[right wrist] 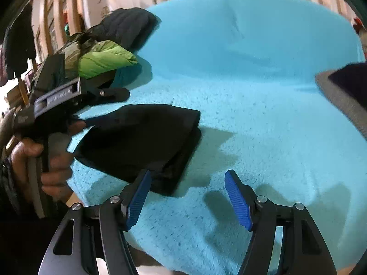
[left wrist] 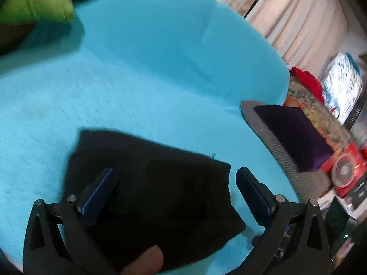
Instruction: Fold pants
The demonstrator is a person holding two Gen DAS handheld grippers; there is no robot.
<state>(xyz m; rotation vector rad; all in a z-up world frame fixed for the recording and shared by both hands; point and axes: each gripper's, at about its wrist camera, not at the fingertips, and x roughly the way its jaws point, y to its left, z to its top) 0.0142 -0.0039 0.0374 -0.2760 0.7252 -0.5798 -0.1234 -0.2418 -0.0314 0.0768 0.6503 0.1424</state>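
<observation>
Nearest to us, the left gripper (left wrist: pixel 175 183) hangs with its fingers (left wrist: pixel 98 192) spread wide, nothing pressed between them; the black pants (left wrist: pixel 146 183) lie below and between them on the turquoise blanket (left wrist: pixel 149 80). A fingertip of the person's hand (left wrist: pixel 144 261) shows at the bottom edge of that view. From the right wrist view, our right gripper (right wrist: pixel 188 194) also has its fingers (right wrist: pixel 236 199) apart and empty, over bare blanket, with its left finger just at the near corner of the pants (right wrist: pixel 142 137).

The pants lie as a compact folded bundle, layers stacked, their right edge straight and stepped. In the right wrist view the left gripper (right wrist: pixel 107 107) sits at the bundle's left side, held by the left hand (right wrist: pixel 45 160).

To the right of the bundle and beyond it, the blanket runs open and flat up to its far edge. At the far left lies a pile of clothes (right wrist: pixel 105 57), green and dark. At the right edge a grey cushion (left wrist: pixel 270 142) carries a dark purple cloth (left wrist: pixel 296 133), with clutter behind. Curtains (left wrist: pixel 298 18) hang at the back.
</observation>
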